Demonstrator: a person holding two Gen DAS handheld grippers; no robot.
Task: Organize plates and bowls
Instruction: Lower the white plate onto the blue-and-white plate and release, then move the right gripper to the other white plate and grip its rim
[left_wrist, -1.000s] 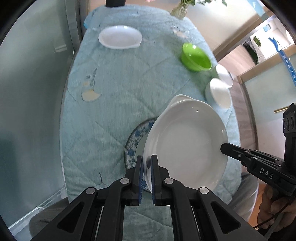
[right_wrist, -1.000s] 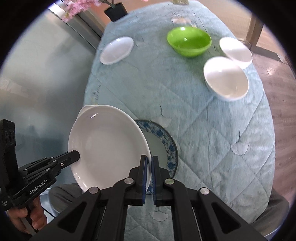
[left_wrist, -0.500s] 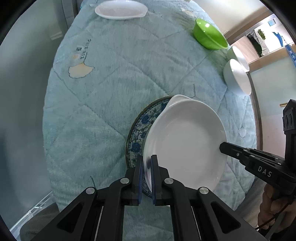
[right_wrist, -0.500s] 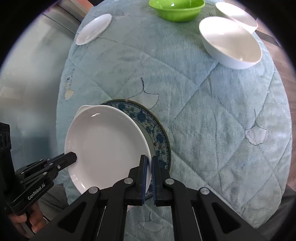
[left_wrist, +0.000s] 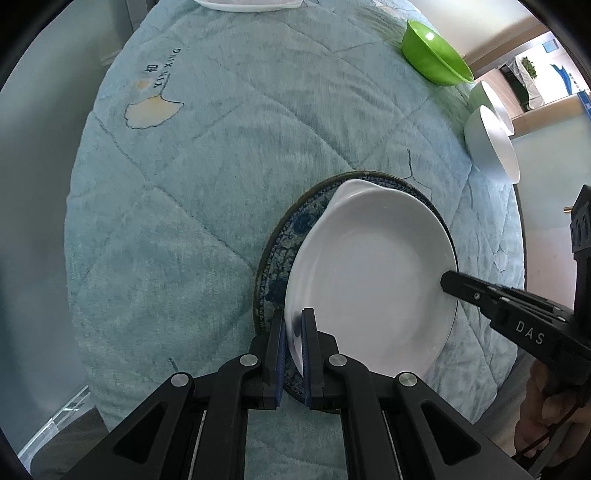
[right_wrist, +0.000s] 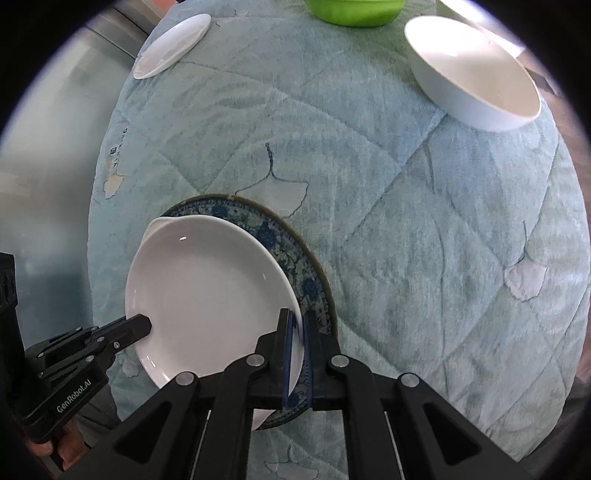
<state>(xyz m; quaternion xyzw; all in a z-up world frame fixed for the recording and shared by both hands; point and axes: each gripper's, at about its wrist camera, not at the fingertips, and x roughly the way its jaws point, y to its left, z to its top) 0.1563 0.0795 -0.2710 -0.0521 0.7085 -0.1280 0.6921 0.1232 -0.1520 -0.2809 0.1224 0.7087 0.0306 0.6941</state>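
A large white plate is held from both sides just above a blue patterned plate on the table. My left gripper is shut on the plate's left rim; it shows in the right wrist view as a black tip. Shut on the opposite rim is my right gripper, whose tip reaches in from the right in the left wrist view. Whether the white plate touches the blue one I cannot tell.
A light blue quilted cloth covers the table. A green bowl and two white bowls stand far right. A small white plate lies far left.
Both grippers have come down together with the white plate, which now hangs close over the blue patterned plate. The grips have not changed.
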